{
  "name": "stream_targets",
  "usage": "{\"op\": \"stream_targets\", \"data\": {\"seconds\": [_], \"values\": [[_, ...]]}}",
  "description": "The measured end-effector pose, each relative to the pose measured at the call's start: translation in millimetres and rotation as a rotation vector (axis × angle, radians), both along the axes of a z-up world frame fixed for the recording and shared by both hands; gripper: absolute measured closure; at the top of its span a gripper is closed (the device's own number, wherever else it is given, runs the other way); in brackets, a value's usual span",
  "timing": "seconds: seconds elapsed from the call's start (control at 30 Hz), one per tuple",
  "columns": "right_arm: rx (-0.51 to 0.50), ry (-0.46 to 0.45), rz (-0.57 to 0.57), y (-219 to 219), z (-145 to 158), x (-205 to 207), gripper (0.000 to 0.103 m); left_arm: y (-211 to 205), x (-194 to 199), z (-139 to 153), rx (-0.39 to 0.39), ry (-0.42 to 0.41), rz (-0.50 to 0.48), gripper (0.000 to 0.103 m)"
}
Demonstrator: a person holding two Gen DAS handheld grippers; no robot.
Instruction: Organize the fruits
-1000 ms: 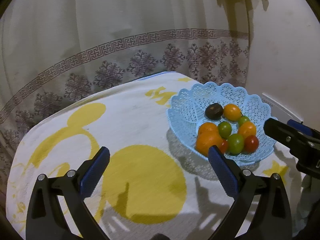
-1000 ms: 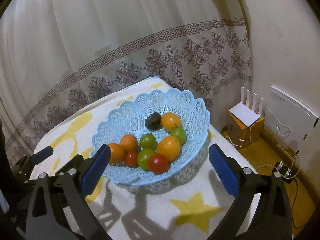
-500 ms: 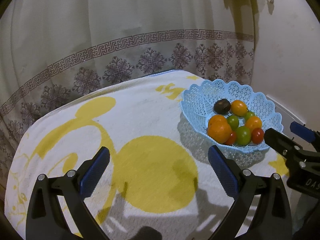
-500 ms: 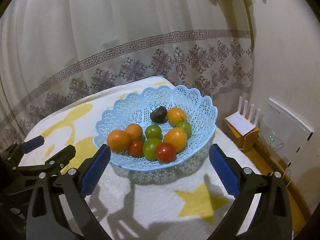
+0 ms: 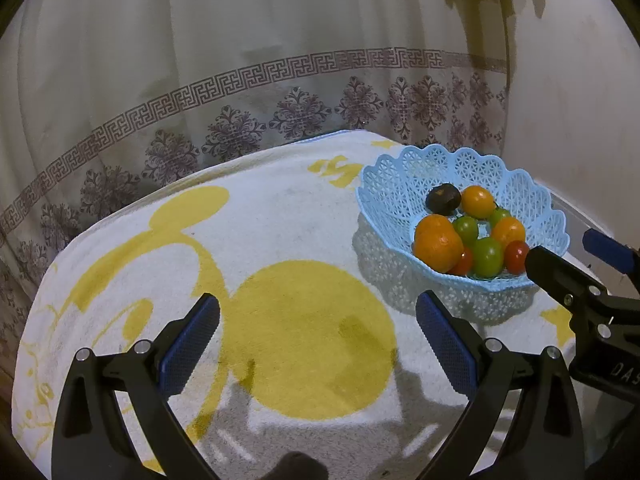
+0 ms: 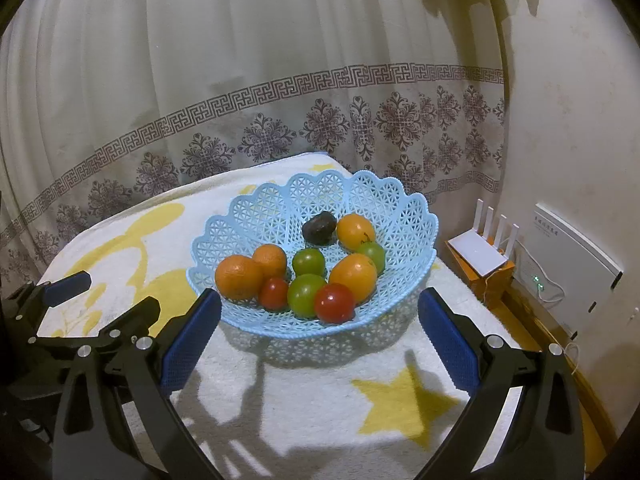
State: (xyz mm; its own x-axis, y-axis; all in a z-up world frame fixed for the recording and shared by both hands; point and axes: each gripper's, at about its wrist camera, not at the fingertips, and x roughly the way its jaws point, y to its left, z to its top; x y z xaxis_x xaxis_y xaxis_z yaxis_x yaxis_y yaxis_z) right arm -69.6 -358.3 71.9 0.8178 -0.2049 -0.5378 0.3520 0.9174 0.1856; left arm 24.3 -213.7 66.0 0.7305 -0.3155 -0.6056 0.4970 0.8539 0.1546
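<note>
A light blue lattice basket (image 6: pixel 256 216) (image 5: pixel 396 184) sits on the right part of a white and yellow towel. It holds several fruits: oranges (image 6: pixel 239 277), green ones (image 6: pixel 306 294), red ones (image 6: pixel 334 303) and one dark fruit (image 6: pixel 319 227). My right gripper (image 6: pixel 318 336) stands open just in front of the basket with nothing between its fingers. Over the towel's yellow circle hangs my left gripper (image 5: pixel 318 334), open and empty, to the left of the basket. In the left wrist view the right gripper (image 5: pixel 572 256) shows at the right edge.
The towel (image 5: pixel 280 216) covers a raised surface with a patterned curtain (image 5: pixel 280 80) behind it. To the right, low by the wall, stand a white router (image 6: pixel 480 250) on an orange box, a white panel (image 6: pixel 576 264) and cables.
Both grippers have drawn back and risen from the basket, so it looks smaller and farther. Both stay open. The fruits have not moved.
</note>
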Motion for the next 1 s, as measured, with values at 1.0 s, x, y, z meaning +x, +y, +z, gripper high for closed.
{"op": "stream_targets", "data": {"seconds": [1.0], "values": [[0.006,0.025,0.004,1.9,-7.6,3.5,0.003,-6.7,-3.0,-5.0,0.033,-0.007,-0.006,0.005]]}}
